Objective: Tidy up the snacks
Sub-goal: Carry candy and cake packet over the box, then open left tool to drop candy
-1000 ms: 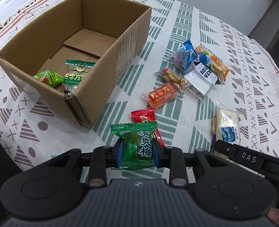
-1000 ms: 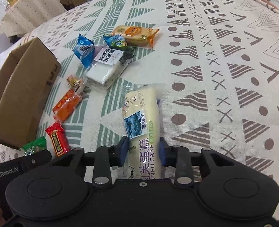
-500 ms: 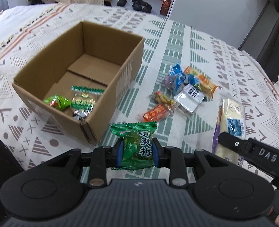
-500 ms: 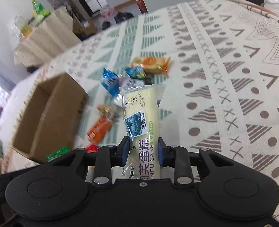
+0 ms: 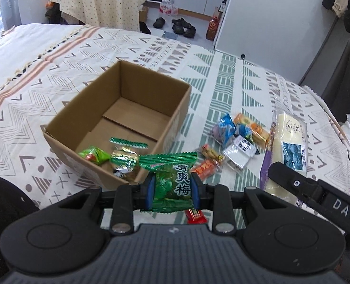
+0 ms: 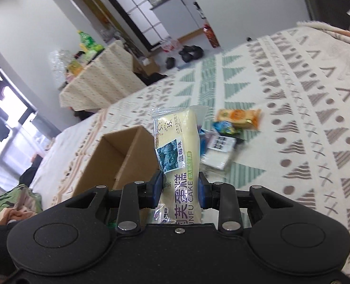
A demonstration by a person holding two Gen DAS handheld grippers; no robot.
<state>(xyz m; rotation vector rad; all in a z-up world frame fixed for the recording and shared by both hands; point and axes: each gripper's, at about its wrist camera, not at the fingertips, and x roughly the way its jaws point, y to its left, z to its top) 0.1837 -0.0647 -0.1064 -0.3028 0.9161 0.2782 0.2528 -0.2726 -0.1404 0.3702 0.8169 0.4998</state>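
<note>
The left gripper clamps a green plum candy packet between its blue pads, held in the air just short of the open cardboard box. The right gripper pinches a long cake packet that stands upright from its jaws, with the box to the left and loose snacks on the patterned cloth beyond it.

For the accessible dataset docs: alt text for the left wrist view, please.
The left claw grips a green plum candy packet above a patterned tablecloth. Ahead sits an open cardboard box holding a few green-wrapped snacks; more loose snacks lie to its right.
</note>
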